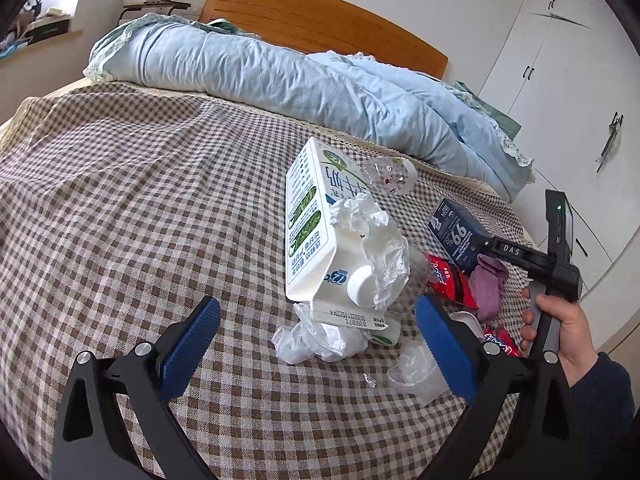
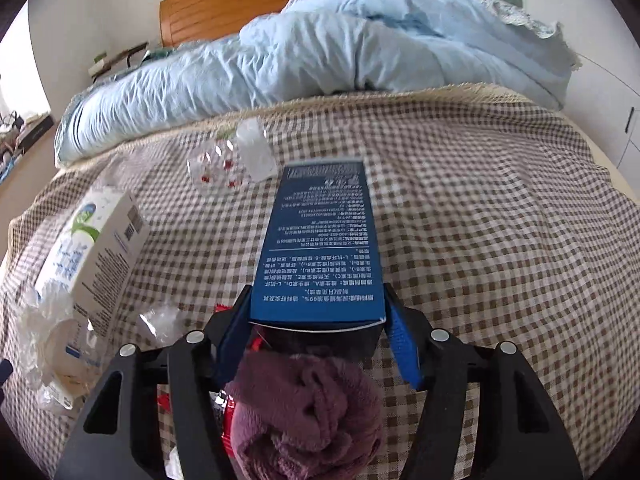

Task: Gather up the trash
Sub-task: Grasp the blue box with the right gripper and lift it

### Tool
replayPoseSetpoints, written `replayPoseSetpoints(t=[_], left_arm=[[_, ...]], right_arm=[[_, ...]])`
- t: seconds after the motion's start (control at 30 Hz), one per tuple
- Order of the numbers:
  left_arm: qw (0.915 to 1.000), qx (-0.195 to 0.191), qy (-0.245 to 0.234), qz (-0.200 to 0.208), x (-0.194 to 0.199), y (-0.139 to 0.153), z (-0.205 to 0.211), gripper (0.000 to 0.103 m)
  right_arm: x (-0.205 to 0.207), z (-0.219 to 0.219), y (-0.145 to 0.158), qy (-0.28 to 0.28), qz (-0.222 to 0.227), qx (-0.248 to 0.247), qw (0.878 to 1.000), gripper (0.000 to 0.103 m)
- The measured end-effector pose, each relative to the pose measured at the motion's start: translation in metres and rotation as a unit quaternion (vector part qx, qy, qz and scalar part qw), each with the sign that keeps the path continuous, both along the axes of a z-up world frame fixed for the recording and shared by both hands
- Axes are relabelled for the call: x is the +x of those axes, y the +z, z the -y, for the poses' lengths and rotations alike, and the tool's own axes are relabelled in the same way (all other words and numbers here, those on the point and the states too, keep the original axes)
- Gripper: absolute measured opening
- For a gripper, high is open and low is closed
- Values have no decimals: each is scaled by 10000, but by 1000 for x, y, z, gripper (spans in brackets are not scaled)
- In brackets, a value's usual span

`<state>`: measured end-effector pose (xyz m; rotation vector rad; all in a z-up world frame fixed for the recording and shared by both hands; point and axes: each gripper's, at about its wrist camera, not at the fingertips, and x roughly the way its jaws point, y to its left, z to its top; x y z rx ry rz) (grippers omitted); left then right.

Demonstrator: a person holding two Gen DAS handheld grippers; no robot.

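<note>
A pile of trash lies on the checked bed sheet (image 1: 120,200). My left gripper (image 1: 316,308) stands open just short of a white milk carton (image 1: 316,216), with crumpled white plastic (image 1: 316,340) between its fingers. A clear plastic cup (image 1: 416,368) lies by its right finger. Red wrappers (image 1: 448,280) and a purple cloth (image 1: 488,284) sit further right. My right gripper (image 2: 317,300) is shut on the near end of a dark blue box (image 2: 320,240), a pad against each side. The purple cloth (image 2: 304,412) lies under its jaws. A person's hand (image 1: 560,320) holds that gripper.
A rumpled light blue quilt (image 1: 280,76) fills the far half of the bed below a wooden headboard (image 1: 320,16). A clear wrapper with red marks (image 2: 216,172) lies beyond the box. White wardrobe doors (image 1: 560,80) stand to the right. The sheet left of the carton is bare.
</note>
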<state>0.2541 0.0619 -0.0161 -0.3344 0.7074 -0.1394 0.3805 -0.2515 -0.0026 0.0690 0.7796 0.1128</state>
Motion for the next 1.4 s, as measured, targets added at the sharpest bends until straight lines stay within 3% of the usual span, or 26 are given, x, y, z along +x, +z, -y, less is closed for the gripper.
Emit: replayPoseSetpoints(t=[0.2, 0.3, 0.37, 0.5, 0.63, 0.8, 0.9, 1.03, 1.1, 1.13, 1.17, 1.23, 1.3, 1.37, 1.4], left_arm=[[9994, 45, -205, 265, -10, 12, 10, 95], [9995, 64, -203, 214, -11, 11, 10, 95], [9996, 113, -173, 188, -11, 11, 8, 95], [9999, 69, 70, 65, -11, 7, -6, 95], [9997, 217, 89, -48, -12, 2, -6, 95], [9986, 473, -32, -213, -15, -5, 1, 95], [9967, 686, -154, -398, -12, -12, 6, 94], [9924, 1050, -493, -405, -11, -19, 23, 92], [9897, 1252, -588, -380, -9, -21, 32, 92], [9880, 1403, -545, -349, -7, -21, 35, 92], [9861, 1561, -467, -314, -2, -21, 38, 92], [9842, 1682, -385, -389, 9, -25, 43, 87], [9864, 1465, -323, -677, 23, -34, 43, 78], [9887, 1140, -413, -880, 31, -41, 43, 54], [9898, 991, -525, -877, 31, -41, 44, 30]], right_arm=[[-56, 32, 78, -174, 1126, -107, 9934, 59], [-109, 46, 107, -4, 1334, 128, 9910, 59], [-156, 40, 110, 275, 1363, 95, 9902, 59], [-245, 15, 79, 614, 1297, -57, 9896, 59], [-285, -2, 26, 554, 940, 236, 9938, 59], [-291, -17, -23, 434, 466, 180, 9978, 64], [-289, -24, -31, 519, 424, 152, 9976, 72], [-280, -24, -40, 378, 331, 189, 9986, 73], [-280, -15, -37, 202, 471, 466, 9976, 73], [-282, -10, -34, 173, 565, 610, 9964, 72], [-284, -7, -30, 183, 657, 722, 9951, 59], [-287, -7, -25, 140, 809, 671, 9944, 59], [-292, -9, -21, 167, 947, 570, 9937, 59], [-299, -10, -16, 173, 1132, 459, 9924, 59], [-301, -9, -14, 152, 1203, 380, 9919, 59]])
